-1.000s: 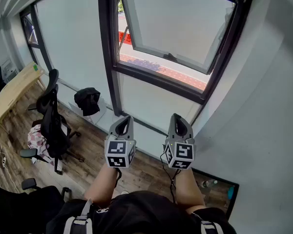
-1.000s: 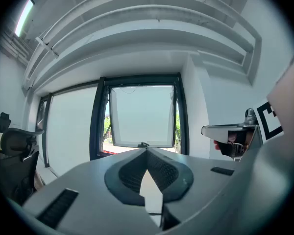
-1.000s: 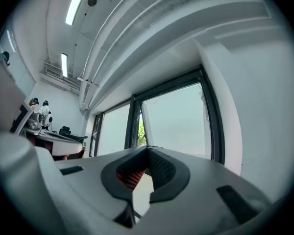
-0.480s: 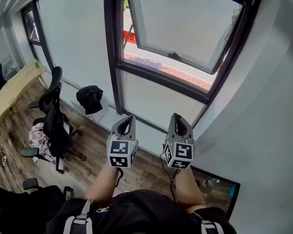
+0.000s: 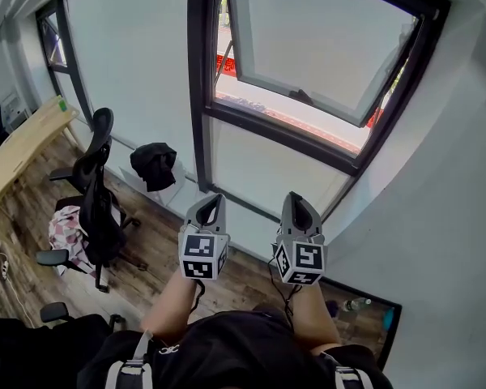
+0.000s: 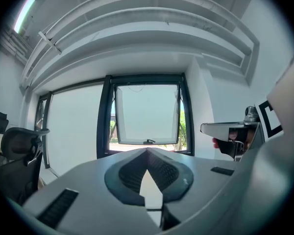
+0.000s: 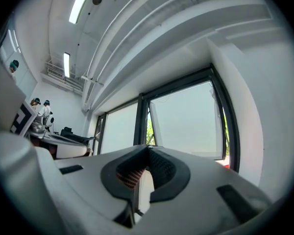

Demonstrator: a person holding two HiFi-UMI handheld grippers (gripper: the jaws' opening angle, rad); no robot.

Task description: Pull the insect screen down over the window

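Both closed, left hand-held gripper (image 5: 210, 198) and right hand-held gripper (image 5: 296, 196) sit below the window (image 5: 308, 71).

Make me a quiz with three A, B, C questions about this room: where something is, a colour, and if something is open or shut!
1. Where is the office chair? A on the person's left; B on the person's right; C outside.
2. What colour is the window frame? A red; B black; C yellow.
3. How is the window sash? A shut tight; B taken off; C swung open.
Answers: 1 A, it stands left of the left gripper; 2 B, its bars are black; 3 C, its bottom edge tilts outward.
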